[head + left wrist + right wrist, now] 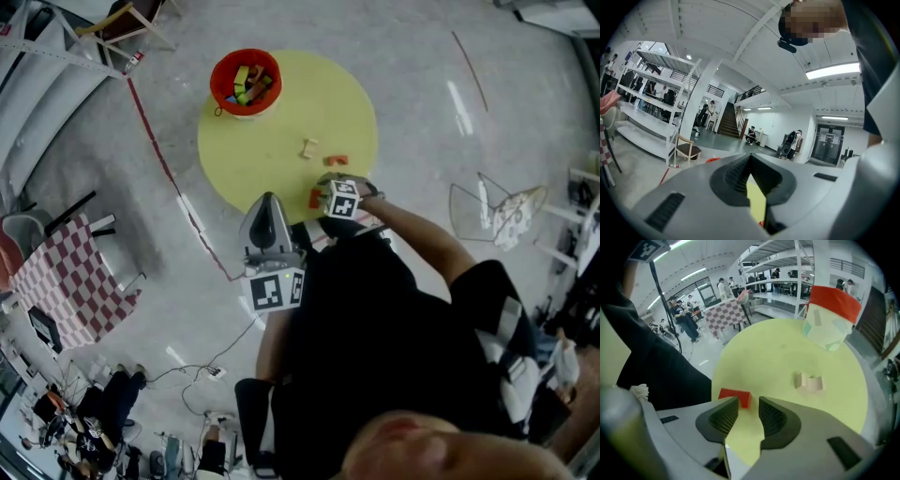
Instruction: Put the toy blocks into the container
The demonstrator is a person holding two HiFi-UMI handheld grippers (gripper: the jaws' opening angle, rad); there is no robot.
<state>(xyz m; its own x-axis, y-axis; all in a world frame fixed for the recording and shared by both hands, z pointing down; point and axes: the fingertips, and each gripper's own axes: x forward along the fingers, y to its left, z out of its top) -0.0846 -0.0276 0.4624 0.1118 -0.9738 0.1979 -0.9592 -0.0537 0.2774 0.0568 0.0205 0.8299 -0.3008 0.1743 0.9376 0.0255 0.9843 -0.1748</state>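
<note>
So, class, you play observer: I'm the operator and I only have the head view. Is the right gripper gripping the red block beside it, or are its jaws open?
Observer: Open. The right gripper has nothing between its jaws. The red block lies on the yellow mat just ahead of one jaw tip.
Operator: And the left gripper?
Observer: The left gripper is shut, with nothing between its jaws.
Operator: What shape is the pale block?
Observer: The beige block has a notch in its top, like a small bridge.
</note>
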